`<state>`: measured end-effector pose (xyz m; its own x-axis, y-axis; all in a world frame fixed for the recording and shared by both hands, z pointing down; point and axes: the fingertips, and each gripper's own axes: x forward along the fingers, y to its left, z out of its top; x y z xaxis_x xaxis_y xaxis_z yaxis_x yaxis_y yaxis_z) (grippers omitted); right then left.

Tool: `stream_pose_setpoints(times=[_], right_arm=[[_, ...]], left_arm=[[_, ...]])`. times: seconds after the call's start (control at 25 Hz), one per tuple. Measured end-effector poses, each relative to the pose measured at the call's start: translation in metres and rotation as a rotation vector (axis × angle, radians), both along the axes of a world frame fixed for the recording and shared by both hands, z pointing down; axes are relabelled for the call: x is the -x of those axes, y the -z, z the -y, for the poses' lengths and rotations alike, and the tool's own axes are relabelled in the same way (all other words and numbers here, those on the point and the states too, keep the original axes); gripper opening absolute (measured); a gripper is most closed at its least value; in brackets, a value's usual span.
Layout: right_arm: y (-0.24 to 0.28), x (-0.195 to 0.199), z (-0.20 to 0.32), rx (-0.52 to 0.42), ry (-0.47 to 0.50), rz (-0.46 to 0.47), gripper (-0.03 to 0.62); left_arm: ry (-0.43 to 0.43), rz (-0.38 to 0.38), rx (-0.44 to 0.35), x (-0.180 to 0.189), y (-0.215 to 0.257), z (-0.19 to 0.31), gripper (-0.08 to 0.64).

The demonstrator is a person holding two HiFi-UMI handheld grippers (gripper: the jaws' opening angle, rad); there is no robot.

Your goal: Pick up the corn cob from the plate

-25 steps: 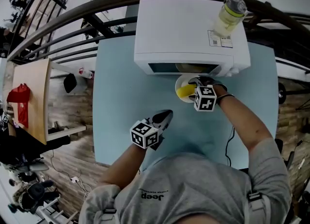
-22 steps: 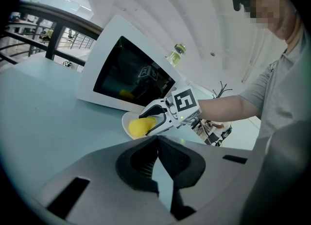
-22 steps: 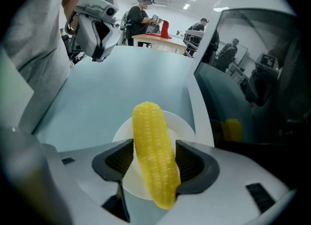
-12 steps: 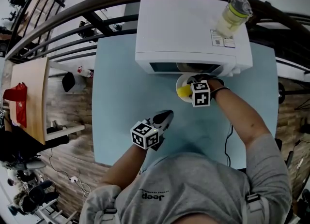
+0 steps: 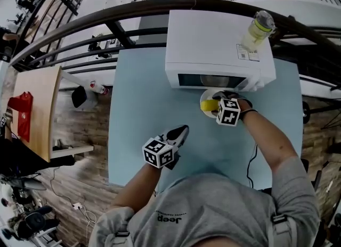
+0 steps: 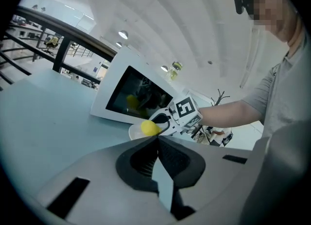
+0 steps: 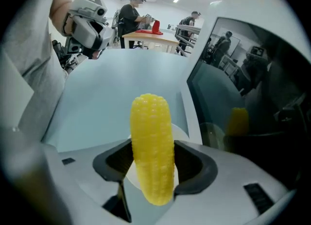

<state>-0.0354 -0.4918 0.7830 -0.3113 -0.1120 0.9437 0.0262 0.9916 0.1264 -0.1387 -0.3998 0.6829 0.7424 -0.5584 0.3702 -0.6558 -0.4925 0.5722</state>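
While the right gripper (image 7: 153, 163) clamps the corn (image 7: 151, 146) across its middle, both jaws pressing the kernels from either side, the cob points away from the camera with its far tip raised over the white plate (image 7: 181, 132). Whether the corn's underside touches the plate cannot be told. From the head view the plate sits on the pale blue tabletop (image 5: 144, 96) just in front of the microwave (image 5: 218, 38), close against its dark door, and the corn lies over the plate's left part. A yellow reflection of the corn shows in the door glass. A bottle (image 5: 256, 27) with yellowish contents stands on the microwave's top, near its right rear corner. The left gripper (image 6: 156, 140) is well apart from the plate, nearer the person, over bare tabletop; its jaws are closed tip to tip with nothing between them, and it points toward the microwave. A person's arm reaches from the lower edge to each gripper.
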Motion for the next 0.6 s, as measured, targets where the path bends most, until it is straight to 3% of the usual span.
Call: stream_pose_setpoints(times=[0.24,0.6], right_arm=[[0.052,0.021,-0.016,-0.021,-0.122,0.100,0.261],[0.167,0.049,-0.020,-0.141,-0.309,0.282,0.261]], left_arm=[[-0.009,-0.041,-0.076,0.022,0.044,0.004,0.018],[-0.034,-0.076,-0.157,0.068,0.099,-0.008,0.018]])
